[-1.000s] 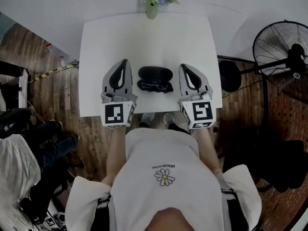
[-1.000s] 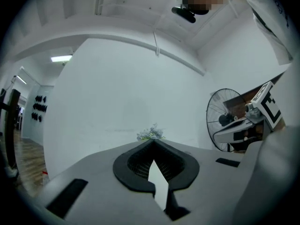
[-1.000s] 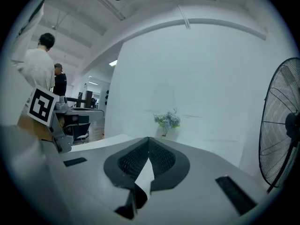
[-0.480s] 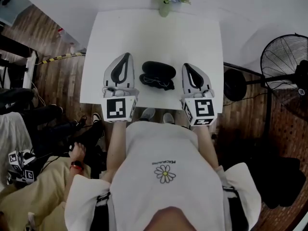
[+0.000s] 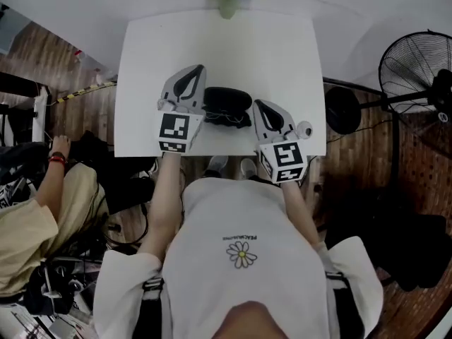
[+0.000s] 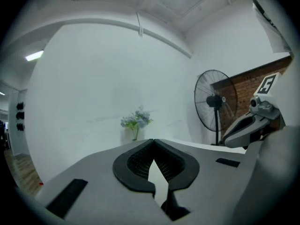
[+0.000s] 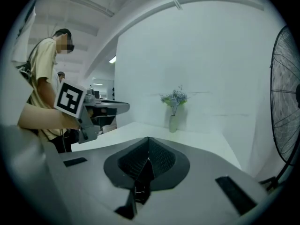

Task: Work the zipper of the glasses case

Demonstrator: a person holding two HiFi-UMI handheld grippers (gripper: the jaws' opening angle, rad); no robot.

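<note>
Nearest, along the front edge of the white tabletop (image 5: 272, 55), the left gripper (image 5: 193, 75) and the right gripper (image 5: 258, 106) flank the black glasses case (image 5: 227, 102). Each gripper has its jaws pressed together at the tips, pinching nothing. The case lies about midway along that edge, just beside both grippers. Farther off, a vase of flowers (image 5: 227, 0) stands at the middle of the far edge.
</note>
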